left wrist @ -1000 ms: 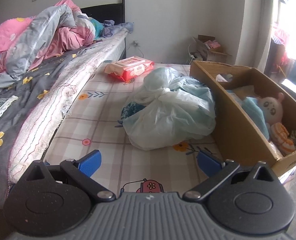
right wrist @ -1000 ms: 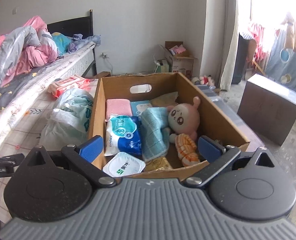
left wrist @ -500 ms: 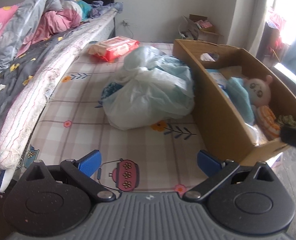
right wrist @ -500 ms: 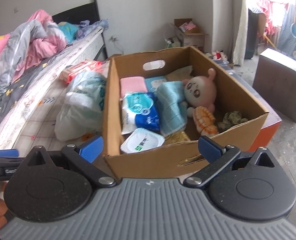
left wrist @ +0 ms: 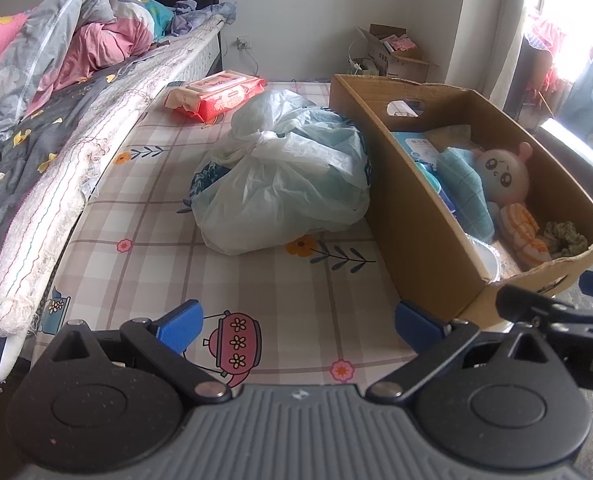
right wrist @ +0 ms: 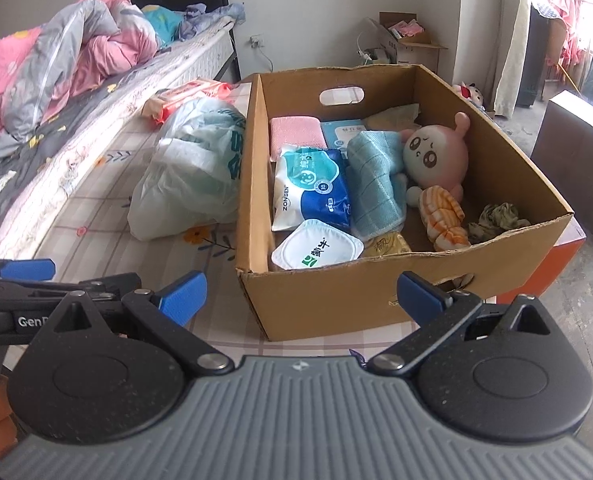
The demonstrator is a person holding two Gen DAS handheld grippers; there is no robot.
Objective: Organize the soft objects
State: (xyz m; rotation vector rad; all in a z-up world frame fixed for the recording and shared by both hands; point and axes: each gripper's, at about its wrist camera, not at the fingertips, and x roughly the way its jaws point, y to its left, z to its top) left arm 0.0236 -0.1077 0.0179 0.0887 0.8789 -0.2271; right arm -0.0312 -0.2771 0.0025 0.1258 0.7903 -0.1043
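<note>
A cardboard box (right wrist: pixel 336 300) (left wrist: pixel 424 236) stands on a checked mattress (left wrist: pixel 144 264). It holds a pink plush doll (right wrist: pixel 436 154) (left wrist: pixel 504 176), a blue towel (right wrist: pixel 376 184), a pink towel (right wrist: pixel 296 132), wipe packs (right wrist: pixel 312 188), an orange striped toy (right wrist: pixel 442 216) and a dark rag (right wrist: pixel 496 216). A tied white plastic bag (left wrist: pixel 284 184) (right wrist: pixel 192 172) lies left of the box, a red wipes pack (left wrist: pixel 220 94) behind it. My left gripper (left wrist: pixel 296 322) is open over the mattress. My right gripper (right wrist: pixel 302 290) is open before the box's near wall. Both are empty.
A raised bed with a heaped pink and grey quilt (left wrist: pixel 44 60) runs along the left. A small open carton (left wrist: pixel 392 54) sits by the far wall. A dark cabinet (right wrist: pixel 576 160) stands on the floor to the right, and curtains (right wrist: pixel 516 32) hang by the window.
Both grippers have drawn back toward the mattress's near end, so the box and bag sit farther off. The right gripper's arm now shows at the left view's right edge.
</note>
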